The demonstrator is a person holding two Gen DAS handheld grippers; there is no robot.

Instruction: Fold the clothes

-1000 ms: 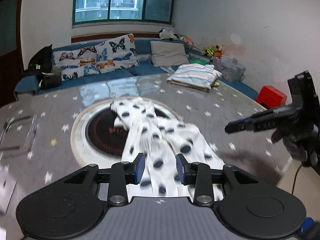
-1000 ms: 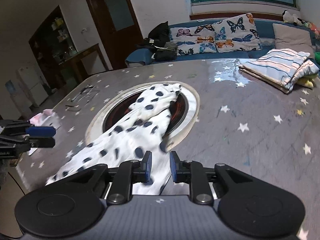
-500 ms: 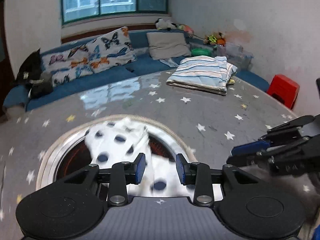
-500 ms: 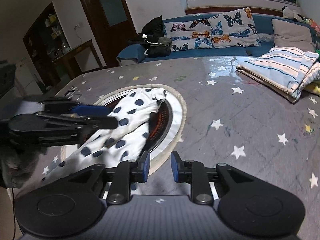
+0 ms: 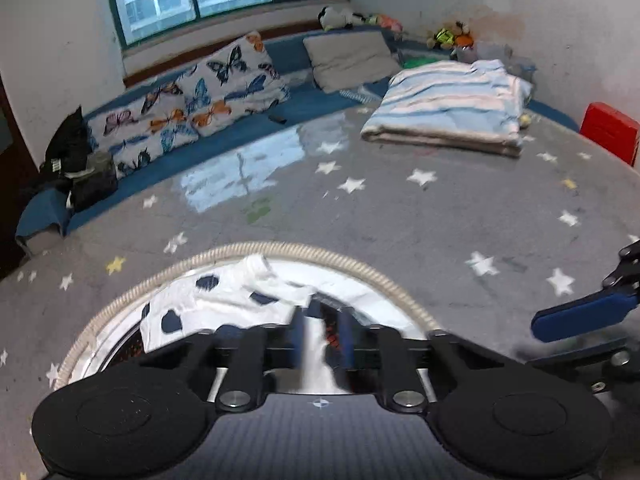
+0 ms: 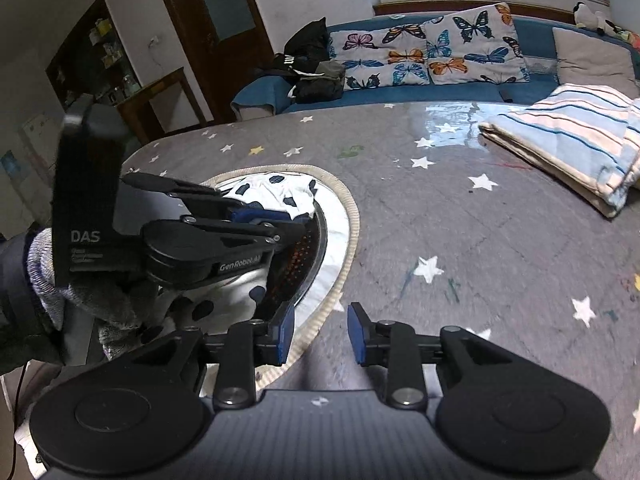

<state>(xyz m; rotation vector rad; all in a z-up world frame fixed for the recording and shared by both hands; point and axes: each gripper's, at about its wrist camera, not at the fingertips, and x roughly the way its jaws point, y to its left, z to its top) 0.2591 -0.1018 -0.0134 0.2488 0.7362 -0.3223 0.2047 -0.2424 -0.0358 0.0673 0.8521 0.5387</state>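
A white garment with dark blue dots (image 5: 224, 300) lies bunched over the round burner ring in the grey star-patterned table (image 5: 400, 216). My left gripper (image 5: 320, 344) is shut on a fold of this garment, white cloth pinched between its blue pads. In the right wrist view the garment (image 6: 280, 196) shows beyond the left gripper (image 6: 272, 216), which holds it low over the ring. My right gripper (image 6: 320, 334) is open and empty, above the ring's rope edge, to the right of the garment. It shows in the left wrist view at the right edge (image 5: 580, 320).
A folded blue-and-white striped cloth (image 5: 452, 108) lies at the table's far right, also in the right wrist view (image 6: 572, 140). A blue sofa with butterfly cushions (image 5: 192, 92) runs behind the table. A red box (image 5: 610, 130) stands at the right. A dark cabinet (image 6: 152, 92) stands at the left.
My left gripper has pushed the garment's near part forward over its far part and closed on it. My right gripper has let go of the cloth and opened wider.
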